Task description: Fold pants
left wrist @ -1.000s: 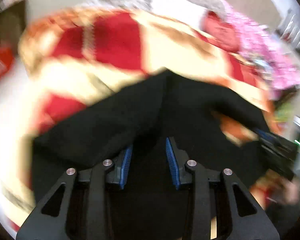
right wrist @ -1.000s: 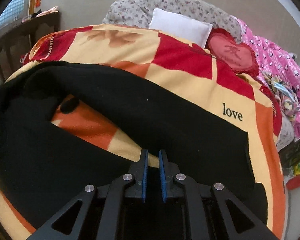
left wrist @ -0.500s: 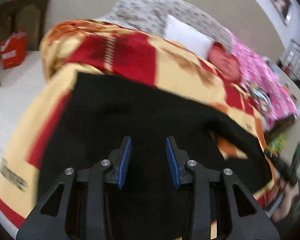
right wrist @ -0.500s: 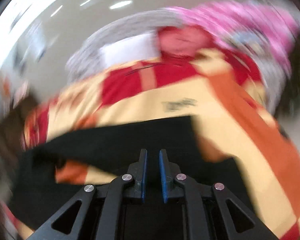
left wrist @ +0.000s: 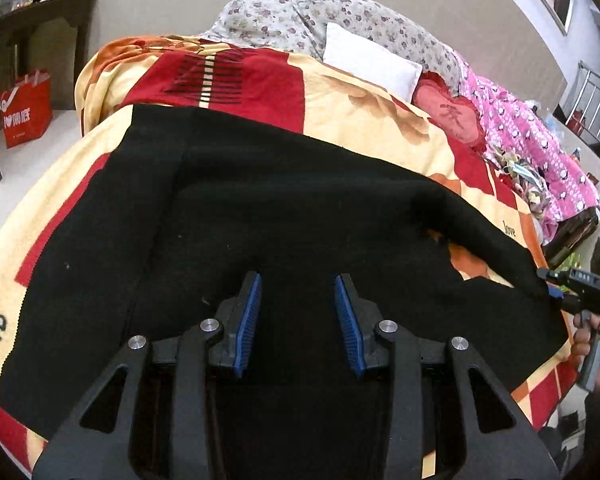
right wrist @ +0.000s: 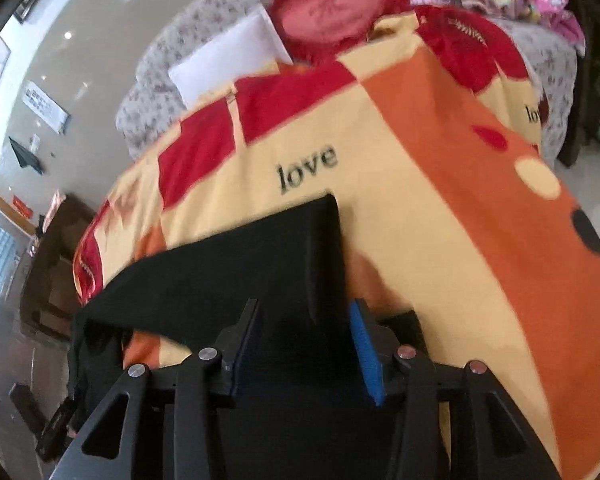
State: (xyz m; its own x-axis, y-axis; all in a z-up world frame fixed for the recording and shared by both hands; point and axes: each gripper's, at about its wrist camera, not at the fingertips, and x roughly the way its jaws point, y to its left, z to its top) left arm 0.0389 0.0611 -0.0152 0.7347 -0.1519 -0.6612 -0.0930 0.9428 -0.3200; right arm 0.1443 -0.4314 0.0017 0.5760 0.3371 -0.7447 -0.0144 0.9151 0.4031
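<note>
**Pants spread on the bed, folding barely begun**

At the far left of the left wrist view a red paper shopping bag (left wrist: 26, 110) stands on the floor beside a dark wooden table (left wrist: 32, 24); its mouth faces up, but what it holds cannot be seen. No other container is clearly readable in either view.

The black pants (left wrist: 280, 208) lie across the near part of the patterned blanket (left wrist: 360, 120) that covers the bed, reaching from its left edge almost to its right edge. Toward the right the two legs split, with a wedge of orange blanket showing between them. The legs appear to lie mostly side by side, so my judgement is that the pants are only laid out and perhaps partly doubled: the lengthwise fold and the cross folds are left to do.

The left gripper (left wrist: 298, 316) hovers over the middle of the fabric with its blue pads apart and nothing between them. At the right edge of that view the right gripper (left wrist: 572, 288) is at the end of a leg near the blanket's right edge.

In the blurred right wrist view the right gripper (right wrist: 306, 350) has its pads wide apart, straddling the leg end of the pants (right wrist: 260, 264) without clamping it. The leg's hem sits just below the word "love" printed on the blanket (right wrist: 440, 208). A white pillow (right wrist: 228, 60) and a red heart cushion (right wrist: 332, 8) rest at the head.
</note>
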